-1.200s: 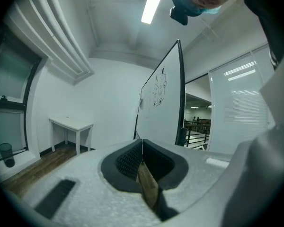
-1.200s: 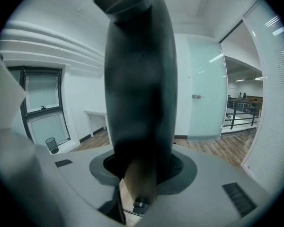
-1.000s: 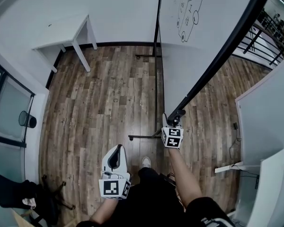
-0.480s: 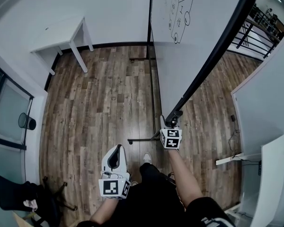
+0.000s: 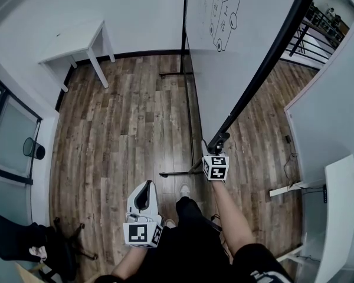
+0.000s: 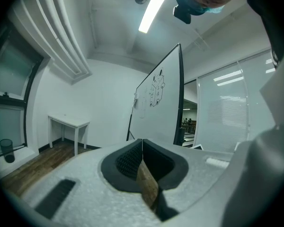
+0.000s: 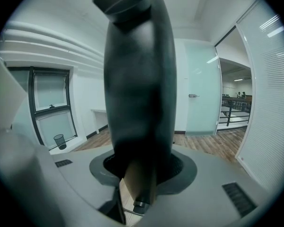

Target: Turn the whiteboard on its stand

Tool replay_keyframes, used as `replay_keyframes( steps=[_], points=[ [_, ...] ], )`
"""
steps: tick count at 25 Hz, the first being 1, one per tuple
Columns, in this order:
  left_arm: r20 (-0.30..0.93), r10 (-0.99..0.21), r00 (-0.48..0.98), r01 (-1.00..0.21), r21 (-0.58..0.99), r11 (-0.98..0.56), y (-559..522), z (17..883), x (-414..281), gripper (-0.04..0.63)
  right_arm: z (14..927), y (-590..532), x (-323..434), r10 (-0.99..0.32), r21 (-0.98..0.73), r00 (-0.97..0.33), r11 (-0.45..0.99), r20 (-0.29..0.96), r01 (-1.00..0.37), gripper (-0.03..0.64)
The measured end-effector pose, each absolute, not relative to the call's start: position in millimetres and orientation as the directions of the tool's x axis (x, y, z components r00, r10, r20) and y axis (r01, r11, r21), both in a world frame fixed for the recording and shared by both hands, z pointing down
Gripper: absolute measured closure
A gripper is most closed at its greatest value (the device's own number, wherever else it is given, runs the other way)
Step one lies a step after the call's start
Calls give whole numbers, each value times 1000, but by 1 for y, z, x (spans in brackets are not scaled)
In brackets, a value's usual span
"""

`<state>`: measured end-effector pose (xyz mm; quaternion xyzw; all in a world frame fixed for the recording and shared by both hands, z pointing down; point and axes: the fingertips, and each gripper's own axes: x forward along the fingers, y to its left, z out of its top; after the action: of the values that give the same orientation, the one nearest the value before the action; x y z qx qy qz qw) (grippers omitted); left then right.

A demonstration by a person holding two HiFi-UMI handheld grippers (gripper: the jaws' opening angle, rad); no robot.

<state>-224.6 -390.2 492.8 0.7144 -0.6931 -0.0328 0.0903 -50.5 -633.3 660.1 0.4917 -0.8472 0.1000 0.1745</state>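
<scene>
Two grippers are noted in the head view. Right gripper (image 5: 218, 141) is clamped on the black frame (image 5: 262, 69) at the near edge of the whiteboard (image 5: 224, 69); in the right gripper view the dark bar is seen filling the gap between the jaws. Left gripper (image 5: 145, 187) is held low by the body, well apart from the board, jaws pressed together with nothing between. Whiteboard is seen upright on its stand (image 5: 177, 173) on the wood floor (image 5: 124, 128), running from the right gripper toward the far wall, a drawing (image 5: 223, 13) on its face. Table (image 5: 76, 40) is set against that wall, left of the board
</scene>
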Motion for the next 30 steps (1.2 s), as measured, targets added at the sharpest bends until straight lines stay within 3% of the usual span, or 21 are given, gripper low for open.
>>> replay_keyframes(
  steps=[30],
  points=[
    [61,-995,74,-979,195,-60,-253,481,-227,577,661,-465,-69,-801,-23,-444,476,401,-879,459]
  ],
)
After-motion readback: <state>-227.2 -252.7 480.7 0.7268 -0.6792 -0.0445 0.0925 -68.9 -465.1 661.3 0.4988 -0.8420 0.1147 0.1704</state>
